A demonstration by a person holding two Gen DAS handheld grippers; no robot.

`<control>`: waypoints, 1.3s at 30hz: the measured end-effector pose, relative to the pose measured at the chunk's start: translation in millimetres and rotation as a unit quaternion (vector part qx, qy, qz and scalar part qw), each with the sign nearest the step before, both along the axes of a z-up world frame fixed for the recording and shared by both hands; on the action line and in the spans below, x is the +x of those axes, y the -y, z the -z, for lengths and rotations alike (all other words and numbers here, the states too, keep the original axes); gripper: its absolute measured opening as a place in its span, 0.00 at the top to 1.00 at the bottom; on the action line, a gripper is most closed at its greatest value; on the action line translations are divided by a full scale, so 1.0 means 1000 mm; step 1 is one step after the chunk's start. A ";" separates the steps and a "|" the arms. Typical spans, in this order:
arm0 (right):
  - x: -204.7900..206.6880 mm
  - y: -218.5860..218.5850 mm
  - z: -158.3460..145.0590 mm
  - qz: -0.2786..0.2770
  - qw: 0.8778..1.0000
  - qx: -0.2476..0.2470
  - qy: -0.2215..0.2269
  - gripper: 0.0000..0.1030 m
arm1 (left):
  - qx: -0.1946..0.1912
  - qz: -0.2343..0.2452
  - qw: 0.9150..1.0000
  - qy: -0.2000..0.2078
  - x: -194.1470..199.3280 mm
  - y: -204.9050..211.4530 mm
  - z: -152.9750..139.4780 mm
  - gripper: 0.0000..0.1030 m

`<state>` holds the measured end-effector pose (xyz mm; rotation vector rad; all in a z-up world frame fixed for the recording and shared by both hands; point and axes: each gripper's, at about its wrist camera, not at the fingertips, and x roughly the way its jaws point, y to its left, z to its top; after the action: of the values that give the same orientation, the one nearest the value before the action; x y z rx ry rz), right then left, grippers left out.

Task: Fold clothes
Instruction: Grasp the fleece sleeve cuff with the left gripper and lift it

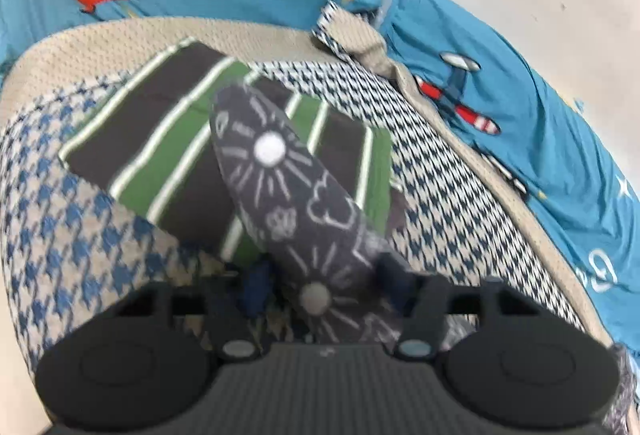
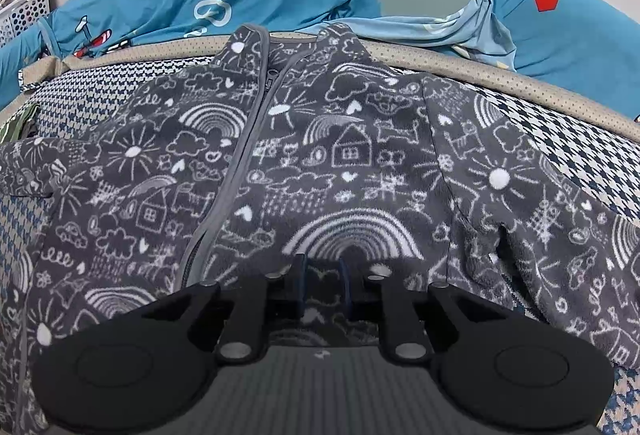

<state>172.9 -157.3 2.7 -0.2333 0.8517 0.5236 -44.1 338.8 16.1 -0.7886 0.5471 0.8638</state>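
Pinching the sleeve (image 1: pixel 280 175) in our left gripper (image 1: pixel 320 275), its length running to upper left, we are clamping the jacket (image 2: pixel 320 155) hem in our right gripper (image 2: pixel 322 287) at lower centre.

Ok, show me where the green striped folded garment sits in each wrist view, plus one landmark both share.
Left wrist view: the green striped garment lies left of centre on the houndstooth mat, partly covered by a grey doodle-print sleeve.
Right wrist view: only a sliver of it shows at the far left edge, beside the doodle-print jacket.
Shared landmark: the red-striped plane print on the blue sheet.
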 end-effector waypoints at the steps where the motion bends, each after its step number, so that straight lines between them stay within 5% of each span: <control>1: 0.000 0.000 0.000 0.000 1.000 -0.001 0.000 0.84 | 0.004 0.002 1.000 -0.003 0.000 0.003 0.000 0.62; 4: 0.000 -0.001 0.000 -0.001 1.000 -0.002 0.001 0.84 | 0.013 0.007 1.000 -0.011 -0.001 0.011 -0.001 0.79; 11: -0.001 -0.002 0.001 -0.003 1.000 -0.004 0.003 0.84 | 0.066 0.033 0.997 -0.022 -0.008 0.043 -0.022 0.82; 19: -0.001 0.001 -0.001 -0.001 1.000 0.003 0.003 0.84 | 0.002 0.045 0.999 0.003 -0.029 0.046 -0.020 0.82; 27: -0.003 -0.004 -0.001 -0.010 1.000 0.002 0.003 0.84 | 0.004 -0.026 0.999 0.029 -0.041 0.008 -0.023 0.25; 35: -0.002 -0.006 0.003 -0.012 1.000 -0.003 0.000 0.83 | -0.004 -0.055 0.998 0.011 -0.025 -0.024 -0.008 0.25; 37: -0.002 -0.007 0.004 -0.013 1.000 -0.005 0.000 0.83 | 0.000 -0.055 0.998 0.011 -0.022 -0.028 -0.005 0.37; 39: -0.002 -0.007 0.005 -0.013 1.000 -0.007 -0.001 0.83 | 0.008 -0.046 0.999 0.007 -0.018 -0.029 -0.005 0.70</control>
<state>170.7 -149.9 -2.1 -0.2579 0.8547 0.5425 -61.9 367.7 21.0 -0.8089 0.4939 0.9458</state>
